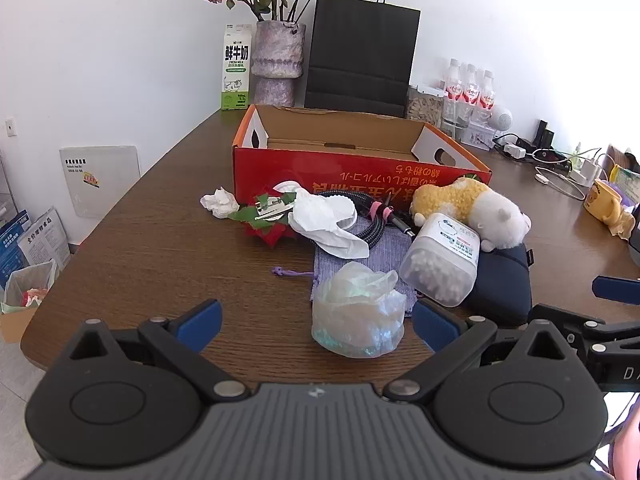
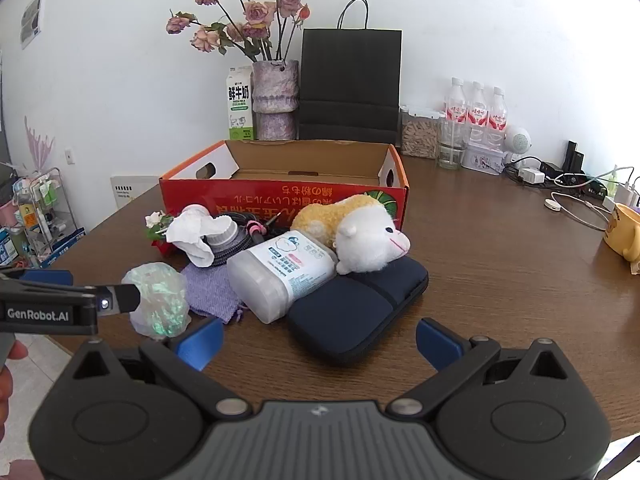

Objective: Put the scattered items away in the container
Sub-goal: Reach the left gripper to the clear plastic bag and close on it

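An open red cardboard box [image 1: 352, 168] [image 2: 280, 196] stands mid-table, seemingly empty. In front of it lie a crumpled tissue [image 1: 219, 202], a red artificial flower [image 1: 266, 220], a white cloth [image 1: 326, 224] [image 2: 192, 232], a coiled black cable [image 1: 372, 216], a purple pouch [image 1: 360, 256] [image 2: 212, 288], an iridescent plastic wad [image 1: 358, 312] [image 2: 158, 300], a cotton-swab tub [image 1: 440, 264] [image 2: 280, 272], a plush hamster [image 1: 472, 208] [image 2: 356, 236] and a navy case [image 1: 500, 284] [image 2: 356, 308]. My left gripper [image 1: 316, 324] stands open just before the wad. My right gripper [image 2: 320, 344] stands open before the case.
Along the back wall stand a milk carton [image 1: 236, 68], a vase of roses [image 1: 278, 64], a black paper bag [image 1: 360, 60], jars and water bottles [image 1: 470, 88]. Chargers and cables [image 2: 560, 184] and a yellow mug [image 2: 624, 232] sit at the right. The table edge [image 1: 80, 256] curves at left.
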Demonstrator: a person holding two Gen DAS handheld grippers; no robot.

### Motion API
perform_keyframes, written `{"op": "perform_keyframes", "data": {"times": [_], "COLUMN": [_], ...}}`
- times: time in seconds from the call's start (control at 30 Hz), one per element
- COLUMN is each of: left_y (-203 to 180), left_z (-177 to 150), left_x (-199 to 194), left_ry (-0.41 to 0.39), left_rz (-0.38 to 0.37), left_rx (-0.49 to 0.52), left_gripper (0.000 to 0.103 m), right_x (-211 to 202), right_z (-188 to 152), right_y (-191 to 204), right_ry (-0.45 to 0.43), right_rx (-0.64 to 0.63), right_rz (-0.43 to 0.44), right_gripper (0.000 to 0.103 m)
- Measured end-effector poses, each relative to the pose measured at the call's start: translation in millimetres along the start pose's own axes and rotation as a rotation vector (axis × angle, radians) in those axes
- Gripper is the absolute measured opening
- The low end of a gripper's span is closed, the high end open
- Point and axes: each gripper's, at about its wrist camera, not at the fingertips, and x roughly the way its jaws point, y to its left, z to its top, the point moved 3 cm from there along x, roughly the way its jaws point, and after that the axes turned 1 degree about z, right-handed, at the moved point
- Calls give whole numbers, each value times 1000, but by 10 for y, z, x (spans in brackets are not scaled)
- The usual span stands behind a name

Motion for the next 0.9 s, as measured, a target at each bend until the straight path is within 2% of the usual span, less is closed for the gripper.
{"op": "perform_keyframes", "data": {"times": [0.9], "left_y": [-78], "left_z": [-64], "left_x": [90], "left_ry": [8], "left_rz": [-8], "left_rx": [33], "left_gripper": [103], "right_x": [88], "right_z": [-115], "right_y": [-49], "right_ry": [19], "right_rx": [7], "right_rz": [-6], "right_gripper": [103]}}
